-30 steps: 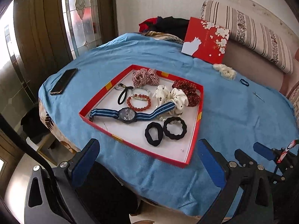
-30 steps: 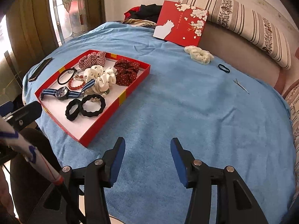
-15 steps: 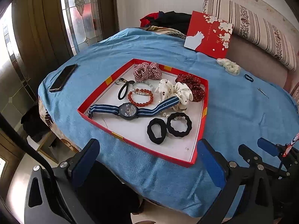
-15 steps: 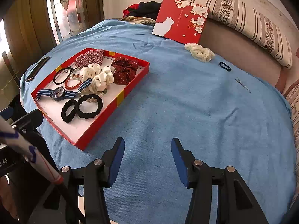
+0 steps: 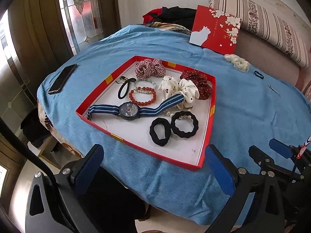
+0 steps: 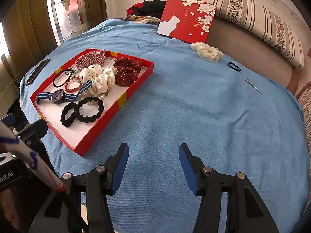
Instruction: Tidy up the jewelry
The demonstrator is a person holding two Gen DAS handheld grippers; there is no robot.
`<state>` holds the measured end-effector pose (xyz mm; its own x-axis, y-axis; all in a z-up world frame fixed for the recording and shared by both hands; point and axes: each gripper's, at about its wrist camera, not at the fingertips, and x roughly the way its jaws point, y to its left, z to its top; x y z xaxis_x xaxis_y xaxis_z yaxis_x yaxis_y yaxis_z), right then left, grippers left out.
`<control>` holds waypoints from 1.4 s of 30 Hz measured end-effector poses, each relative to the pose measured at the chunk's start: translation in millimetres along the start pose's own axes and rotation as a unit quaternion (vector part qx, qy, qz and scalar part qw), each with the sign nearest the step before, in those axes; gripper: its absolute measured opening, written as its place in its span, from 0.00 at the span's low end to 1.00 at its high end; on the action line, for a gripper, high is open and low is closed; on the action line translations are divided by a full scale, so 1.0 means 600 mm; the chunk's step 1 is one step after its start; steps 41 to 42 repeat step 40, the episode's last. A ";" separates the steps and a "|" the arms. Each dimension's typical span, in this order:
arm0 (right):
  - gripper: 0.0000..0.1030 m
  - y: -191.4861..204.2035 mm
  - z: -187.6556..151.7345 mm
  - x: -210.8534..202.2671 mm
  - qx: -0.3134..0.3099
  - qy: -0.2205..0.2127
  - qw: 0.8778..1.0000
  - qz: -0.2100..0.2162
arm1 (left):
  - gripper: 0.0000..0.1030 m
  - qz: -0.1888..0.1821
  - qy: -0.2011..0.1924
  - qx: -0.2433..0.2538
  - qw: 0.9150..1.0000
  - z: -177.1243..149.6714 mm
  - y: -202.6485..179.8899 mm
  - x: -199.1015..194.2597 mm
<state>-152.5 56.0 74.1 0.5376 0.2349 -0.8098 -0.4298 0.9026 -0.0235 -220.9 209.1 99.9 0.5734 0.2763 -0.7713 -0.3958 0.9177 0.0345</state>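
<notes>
Four scrunchies (image 5: 149, 69), two black hair ties (image 5: 160, 131), one watch (image 5: 129, 111) in tray (image 5: 211, 108).

A pearl piece (image 5: 171, 113) lies mostly hidden beneath the white scrunchies (image 5: 178, 89).

Red tray (image 5: 210, 112) at the table's left edge holds a striped watch (image 5: 130, 110), bead bracelet (image 5: 142, 96), scrunchies (image 5: 148, 69) and two black ties (image 5: 173, 128). Cream scrunchie (image 6: 207, 51), blue tie (image 6: 234, 66) and clip (image 6: 252, 85) lie near the far-right edge.

We are seeing a black phone (image 5: 62, 78) lying on the blue cloth (image 6: 184, 104) covering the table, and a striped cushion (image 6: 258, 17) sitting behind.
</notes>
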 end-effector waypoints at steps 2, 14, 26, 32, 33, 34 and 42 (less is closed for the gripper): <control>0.56 0.000 0.000 0.000 0.000 0.000 1.000 0.001 | 1.00 0.000 0.002 0.000 1.000 0.000 -0.001 0.001; 0.57 -0.001 -0.004 0.004 0.001 0.001 1.000 0.001 | 1.00 -0.001 0.009 0.001 1.000 -0.003 -0.006 0.008; 0.59 -0.007 -0.003 0.006 0.007 -0.001 1.000 0.002 | 1.00 -0.004 0.013 0.001 1.000 0.000 -0.010 0.013; 0.59 -0.015 -0.002 0.008 0.011 0.000 1.000 0.002 | 1.00 -0.007 0.013 0.006 1.000 0.009 -0.020 0.014; 0.60 -0.018 -0.002 0.008 0.013 -0.001 1.000 0.002 | 1.00 -0.008 0.011 0.008 1.000 0.012 -0.022 0.014; 0.60 -0.021 -0.002 0.008 0.016 -0.001 1.000 0.001 | 1.00 -0.010 0.010 0.011 1.000 0.015 -0.025 0.013; 0.61 -0.061 -0.010 0.009 0.043 -0.002 0.999 -0.004 | 1.00 -0.021 -0.005 0.033 0.999 0.034 -0.060 0.006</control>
